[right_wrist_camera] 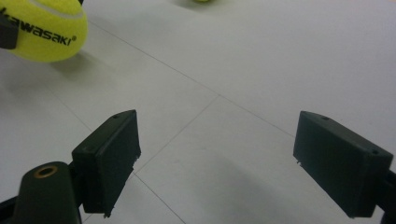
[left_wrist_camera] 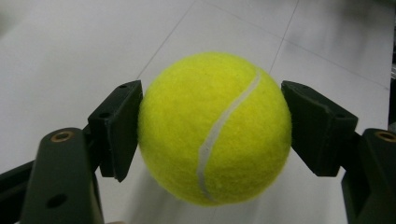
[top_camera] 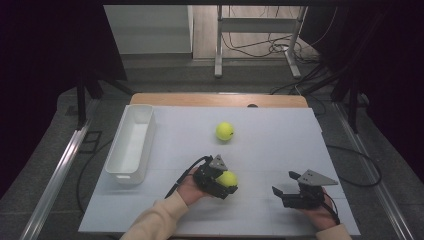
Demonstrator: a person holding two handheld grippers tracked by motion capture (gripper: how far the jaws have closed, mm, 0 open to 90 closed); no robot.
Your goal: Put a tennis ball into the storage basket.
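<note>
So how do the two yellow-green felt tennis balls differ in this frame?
The nearer yellow-green felt tennis ball is clamped between the jaws of the left tool; the farther yellow-green felt tennis ball lies free on the white table. The nearer one sits by the person's hand, the farther one mid-table, untouched. Both look alike in colour and size.
</note>
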